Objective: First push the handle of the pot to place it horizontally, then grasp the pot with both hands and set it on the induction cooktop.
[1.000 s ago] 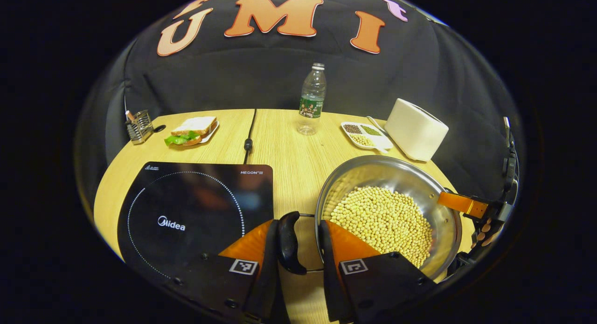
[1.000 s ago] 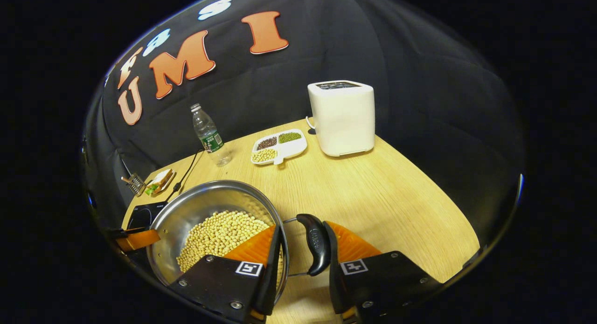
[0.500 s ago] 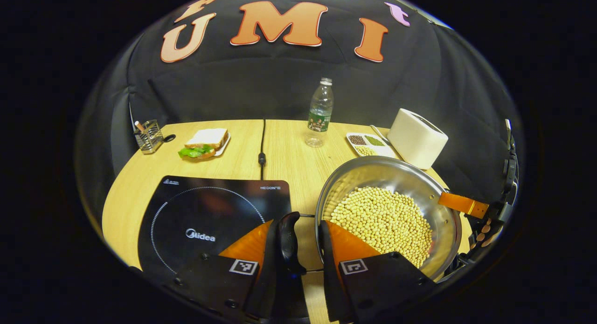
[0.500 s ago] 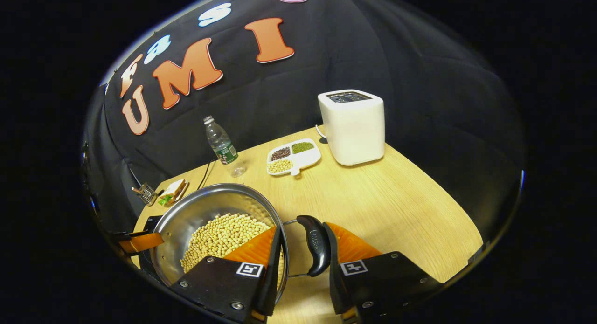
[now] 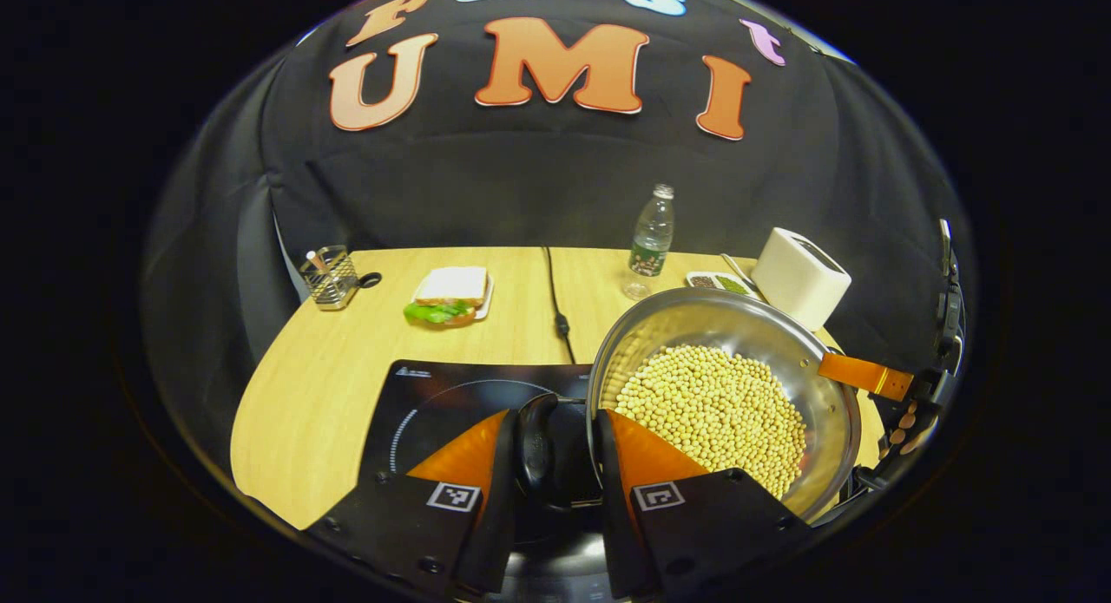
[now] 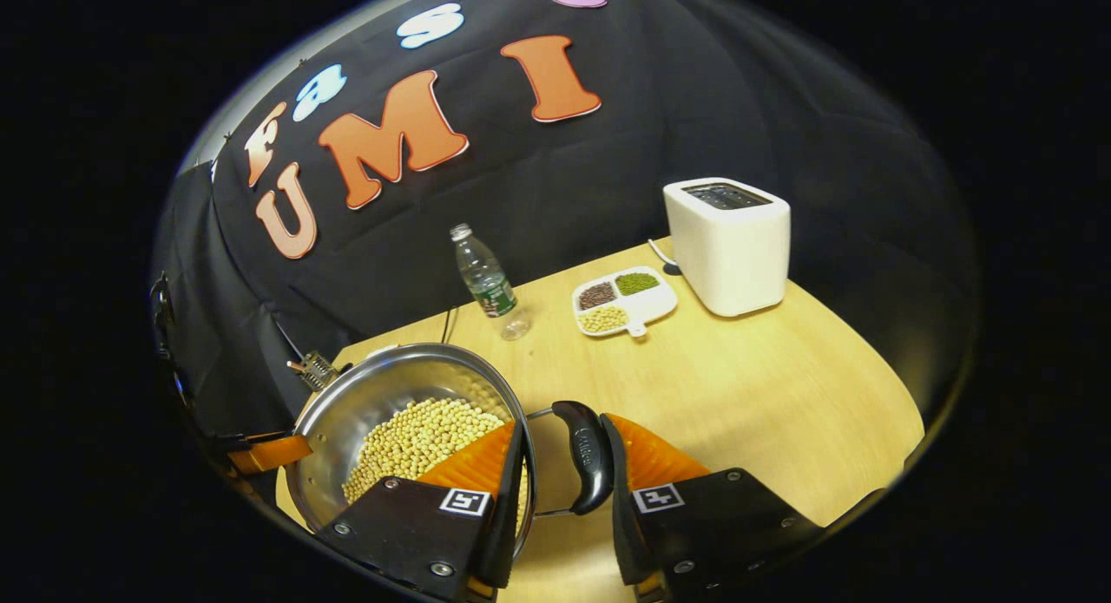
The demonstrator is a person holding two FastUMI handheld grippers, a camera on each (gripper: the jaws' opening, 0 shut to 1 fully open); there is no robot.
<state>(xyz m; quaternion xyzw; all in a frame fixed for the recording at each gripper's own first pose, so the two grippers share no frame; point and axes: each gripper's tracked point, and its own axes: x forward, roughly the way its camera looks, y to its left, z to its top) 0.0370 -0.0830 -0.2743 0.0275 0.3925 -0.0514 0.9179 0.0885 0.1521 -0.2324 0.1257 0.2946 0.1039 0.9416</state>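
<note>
While each tool clamps one pot side handle, pot hangs between them, above cooktop

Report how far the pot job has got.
Done: both handles lie level, and each is gripped, the left gripper on the near handle and the right gripper on the other handle. In hand: the pot of beans is held beside the cooktop, its left handle over the glass. Left: centre it over the ring, set it down, let go.
</note>
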